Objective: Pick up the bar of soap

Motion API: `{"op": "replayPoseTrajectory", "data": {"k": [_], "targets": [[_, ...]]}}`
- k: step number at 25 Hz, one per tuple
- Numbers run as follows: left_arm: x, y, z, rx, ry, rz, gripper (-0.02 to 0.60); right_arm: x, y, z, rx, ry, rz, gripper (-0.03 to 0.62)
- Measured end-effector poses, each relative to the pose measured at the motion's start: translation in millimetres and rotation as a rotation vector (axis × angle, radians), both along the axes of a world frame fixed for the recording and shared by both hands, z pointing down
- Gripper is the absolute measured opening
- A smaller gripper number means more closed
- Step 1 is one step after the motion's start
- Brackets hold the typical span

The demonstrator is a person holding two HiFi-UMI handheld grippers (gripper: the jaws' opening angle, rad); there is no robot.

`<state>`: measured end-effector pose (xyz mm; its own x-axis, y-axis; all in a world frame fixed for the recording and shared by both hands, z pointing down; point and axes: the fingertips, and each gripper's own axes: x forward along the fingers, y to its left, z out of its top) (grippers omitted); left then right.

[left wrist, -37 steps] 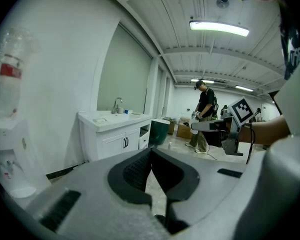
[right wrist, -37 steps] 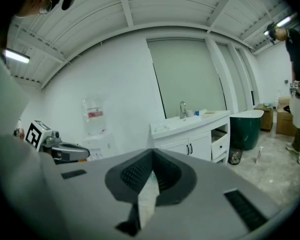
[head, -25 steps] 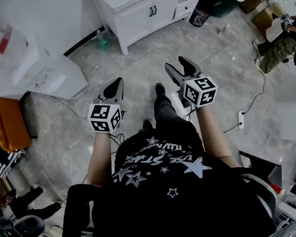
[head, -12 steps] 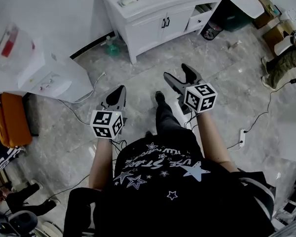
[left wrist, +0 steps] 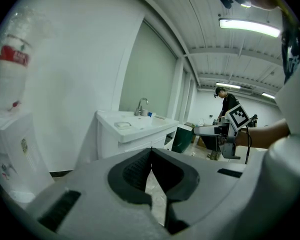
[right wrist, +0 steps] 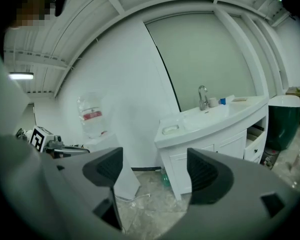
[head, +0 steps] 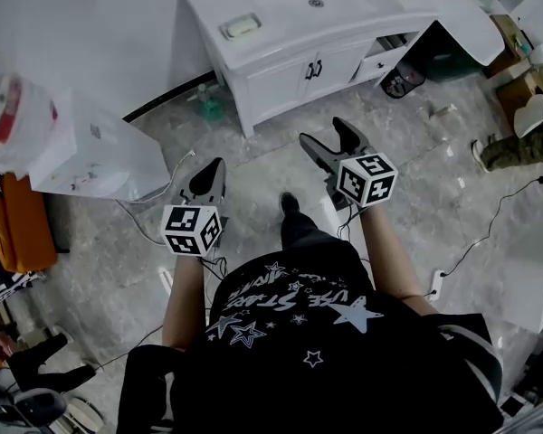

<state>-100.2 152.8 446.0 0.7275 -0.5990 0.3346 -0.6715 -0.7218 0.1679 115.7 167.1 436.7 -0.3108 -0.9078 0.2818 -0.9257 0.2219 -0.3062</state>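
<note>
The left gripper (head: 217, 165) has its jaws closed, the tips meeting with nothing caught between them; behind the pads its own view shows only a slit of floor. The right gripper (head: 323, 131) stands with its jaws wide apart, having just been opening. Nothing sits between them, and through the gap its view shows the white vanity (head: 281, 66) and bare floor (head: 262, 165). Neither gripper touches anything

The bar of soap (head: 241, 26) lies in a small dish (head: 224, 33) at the left end of the vanity top. In the head view it is at about 12 o'clock from the left gripper and 11 o'clock from the right one, well apart from both

Only the head view looks down on the sink drain (head: 316, 3) and on the person's dark star-printed shirt (head: 299, 315) at 6 o'clock. Only the gripper views show the faucet (right wrist: 202, 96), which in the right gripper view rises at about 2 o'clock from the soap. The left gripper view catches the right gripper at 3 o'clock, with a second person (left wrist: 229, 101) standing far behind it. The right gripper view has the left gripper at 9 o'clock, a water bottle (right wrist: 92, 115) at 10 o'clock, and a green bottle (right wrist: 166, 177) on the floor by the vanity's foot
</note>
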Motion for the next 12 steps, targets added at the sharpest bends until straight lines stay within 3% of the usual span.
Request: {"op": "replayPoseTrajectory", "data": {"k": [12], "targets": [[59.5, -118.4, -5.1, 0.011, -0.01, -0.095, 0.011, 55.1, -142.1, 2.1, -0.005, 0.002, -0.13, 0.383]]}}
